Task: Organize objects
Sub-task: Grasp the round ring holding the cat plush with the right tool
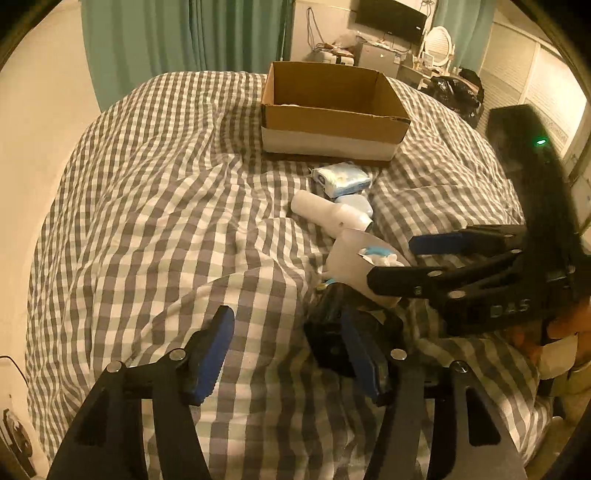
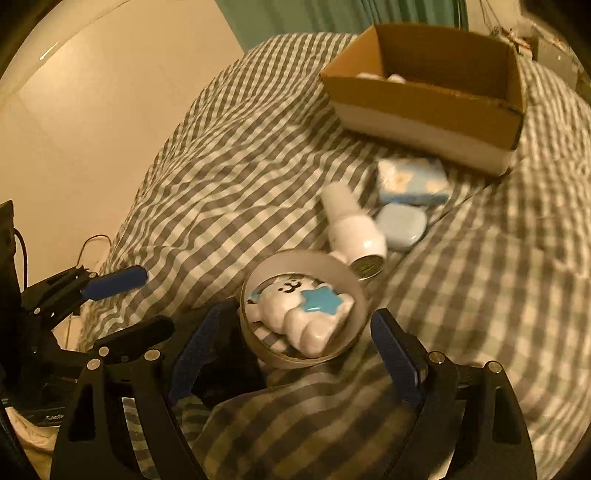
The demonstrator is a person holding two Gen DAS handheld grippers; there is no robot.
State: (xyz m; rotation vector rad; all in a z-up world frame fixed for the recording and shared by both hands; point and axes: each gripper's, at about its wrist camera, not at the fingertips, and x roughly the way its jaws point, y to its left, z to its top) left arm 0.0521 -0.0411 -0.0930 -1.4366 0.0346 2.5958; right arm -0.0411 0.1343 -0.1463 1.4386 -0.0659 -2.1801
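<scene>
Checked bedding gives softly; right hand-held gripper stands released around the light, rigid round tin; grip its opposite walls.

A home bedroom: a bed with a gingham duvet, teal curtains, a wall-mounted television, a vanity mirror.

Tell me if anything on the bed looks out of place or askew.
Four things lie loose on the checked duvet instead of in the cardboard box: a tipped-over white bottle, a blue-and-white packet, a pale blue case, and a round container holding a white bear figure with a blue star.
</scene>
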